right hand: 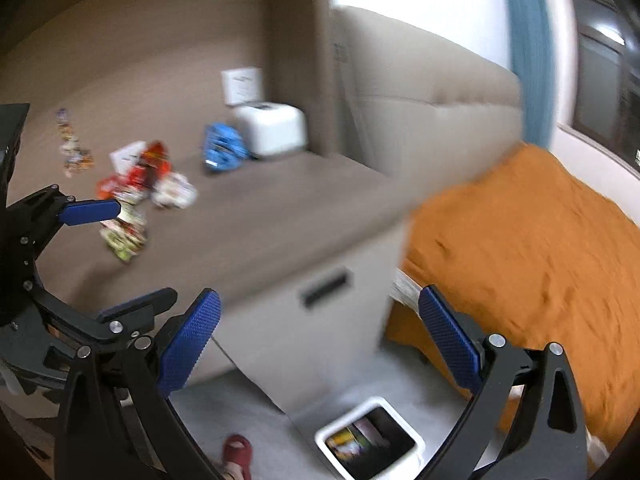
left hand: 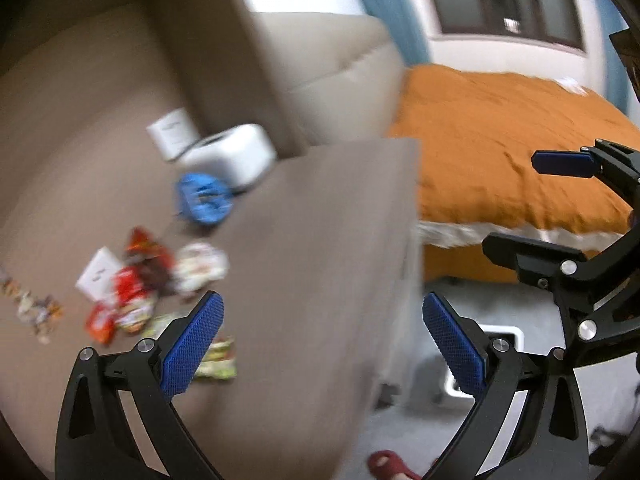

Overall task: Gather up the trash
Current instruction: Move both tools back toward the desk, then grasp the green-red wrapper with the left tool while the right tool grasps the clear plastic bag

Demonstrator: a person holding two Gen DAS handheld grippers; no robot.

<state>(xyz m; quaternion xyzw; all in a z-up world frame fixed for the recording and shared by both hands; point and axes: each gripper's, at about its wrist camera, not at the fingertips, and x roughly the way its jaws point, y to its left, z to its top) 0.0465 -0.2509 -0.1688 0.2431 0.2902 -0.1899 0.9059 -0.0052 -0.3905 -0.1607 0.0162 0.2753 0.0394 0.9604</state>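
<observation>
Wrappers heaped on worktop, ahead-left of both gaping, empty tools; left hand-held gripper nearer than right hand-held gripper; bin on floor below.

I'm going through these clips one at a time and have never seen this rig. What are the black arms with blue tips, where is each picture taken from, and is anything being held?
No robot here: a person carries two handheld grippers, each with a fisheye camera looking along its fingers. One picture looks out from the left gripper, the other from the right gripper; each also glimpses the other at its edge. The blue parts are the finger pads.

Both grippers are open and empty. On the brown countertop lie a pile of snack wrappers, a crumpled blue packet and a white box-shaped appliance. On the floor below stands a white bin with some trash already in it. An orange bedspread lies to the right. Both pictures are blurred.
</observation>
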